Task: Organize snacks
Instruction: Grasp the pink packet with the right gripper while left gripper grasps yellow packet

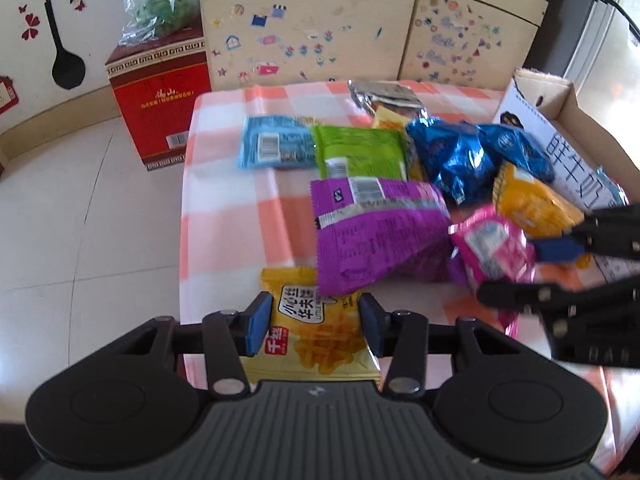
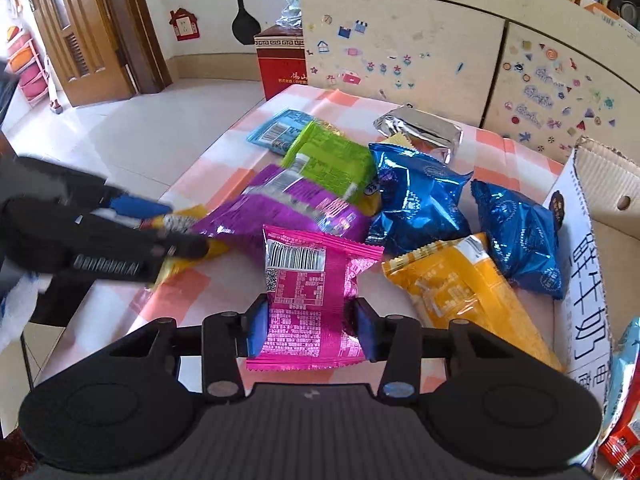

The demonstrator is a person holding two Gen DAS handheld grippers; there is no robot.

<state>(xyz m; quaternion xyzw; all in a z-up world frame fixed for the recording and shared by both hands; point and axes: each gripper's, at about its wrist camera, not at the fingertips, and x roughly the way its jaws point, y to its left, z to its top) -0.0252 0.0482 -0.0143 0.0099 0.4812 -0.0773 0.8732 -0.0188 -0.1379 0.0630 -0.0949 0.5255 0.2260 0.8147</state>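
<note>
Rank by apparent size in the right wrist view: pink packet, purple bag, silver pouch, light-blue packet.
1. pink packet, though it sits nearest the camera, which inflates it.
2. purple bag, close to the pink; order unsure.
3. silver pouch.
4. light-blue packet, partly under the green packet.

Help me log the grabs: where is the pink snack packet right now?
The pink snack packet sits between the right gripper fingers, low centre in the right wrist view, beside the purple packet and orange packet.

left gripper (image 1: 314, 326) and right gripper (image 2: 310, 330) fingers both clamped.
</note>
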